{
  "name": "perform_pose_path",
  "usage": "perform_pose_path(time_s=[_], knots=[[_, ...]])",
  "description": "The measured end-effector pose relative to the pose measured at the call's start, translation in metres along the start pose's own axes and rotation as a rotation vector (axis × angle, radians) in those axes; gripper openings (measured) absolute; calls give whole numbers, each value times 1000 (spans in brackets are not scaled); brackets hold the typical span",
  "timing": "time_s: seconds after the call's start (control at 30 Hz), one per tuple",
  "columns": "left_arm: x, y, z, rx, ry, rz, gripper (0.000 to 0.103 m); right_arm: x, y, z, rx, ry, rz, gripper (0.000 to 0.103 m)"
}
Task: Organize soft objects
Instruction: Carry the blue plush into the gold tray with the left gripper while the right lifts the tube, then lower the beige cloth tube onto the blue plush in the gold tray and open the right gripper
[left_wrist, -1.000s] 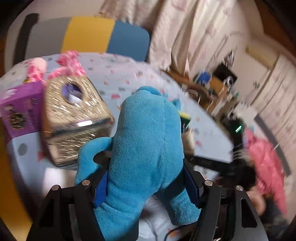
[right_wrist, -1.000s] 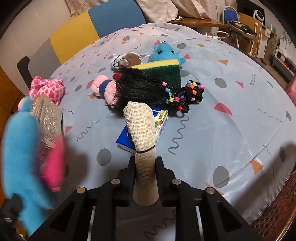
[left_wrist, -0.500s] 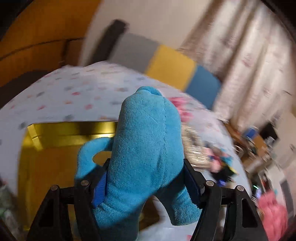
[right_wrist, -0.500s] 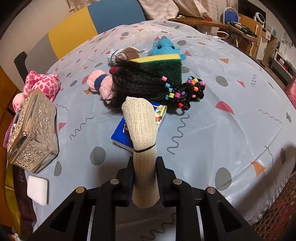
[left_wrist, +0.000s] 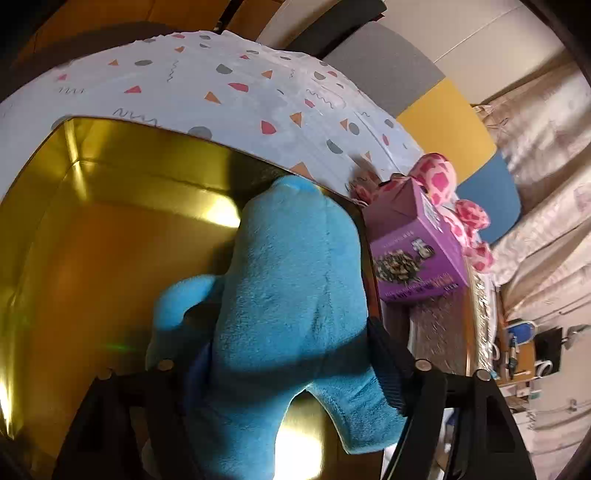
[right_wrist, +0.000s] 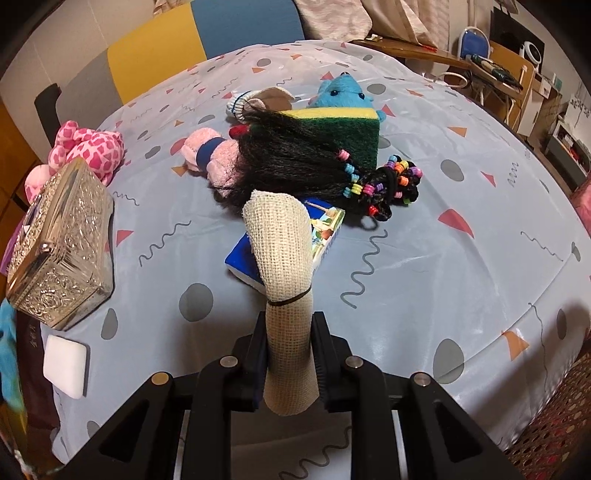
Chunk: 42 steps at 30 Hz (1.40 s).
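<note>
**First plush over the box, most of the pile still out**

Barely begun, by the look of it. Over the gold box (left_wrist: 110, 229), whose shiny inside shows nothing lying in it, hangs the blue plush toy (left_wrist: 288, 295) between the pads of the left claw (left_wrist: 284, 354); jaws opening around it, pads seemingly still against its sides, so not yet dropped. Just beside the box rim: a purple carton (left_wrist: 417, 254) and a pink spotted plush (left_wrist: 439, 177), still outside.

In the right claw (right_wrist: 290, 354), clamped narrow on a rolled beige bandage (right_wrist: 280, 258), held above the table (right_wrist: 443, 280) and awaiting its turn.

Left on the patterned cloth, clustered near the middle: a black wig with coloured beads (right_wrist: 314, 166), a green and yellow sponge (right_wrist: 343, 133), a small blue plush (right_wrist: 341, 90), a pale pink plush (right_wrist: 214, 158), another small toy with a striped cuff (right_wrist: 258, 101). Under the bandage, a blue packet (right_wrist: 243, 258). Nearer the left edge, a silver embossed box (right_wrist: 62, 243) and a white block (right_wrist: 64, 365).

Judged overall: one item about to land, one in hand, five or six soft things yet to gather
</note>
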<state>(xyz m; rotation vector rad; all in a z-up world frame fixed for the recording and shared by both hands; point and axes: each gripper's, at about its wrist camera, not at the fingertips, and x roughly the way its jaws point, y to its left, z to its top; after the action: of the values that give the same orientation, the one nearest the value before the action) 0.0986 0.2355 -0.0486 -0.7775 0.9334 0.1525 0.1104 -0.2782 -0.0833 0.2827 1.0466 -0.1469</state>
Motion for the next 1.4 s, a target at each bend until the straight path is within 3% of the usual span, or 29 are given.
perform_pose_path(time_s=[0.2,0.33,0.57,0.77,1.0,1.4], knots=[[12,-5,9,22,-6,36,88,1,4,0,-33,0,-23,20],[-5,-6,4,107,-50,96,102,2,6,0,-52,2,-40,20],[-46,-14,-20,258,-167,161,103,1,6,-1,-64,3,-50,19],[-76,-24,-51,347,-245,212,103,-6,9,-3,-68,-11,-6,17],[-92,-30,-71,384,-271,215,103,-20,17,-9,-85,-22,47,17],[-93,-21,-82,364,-258,236,103,-53,56,-14,-189,-61,192,17]])
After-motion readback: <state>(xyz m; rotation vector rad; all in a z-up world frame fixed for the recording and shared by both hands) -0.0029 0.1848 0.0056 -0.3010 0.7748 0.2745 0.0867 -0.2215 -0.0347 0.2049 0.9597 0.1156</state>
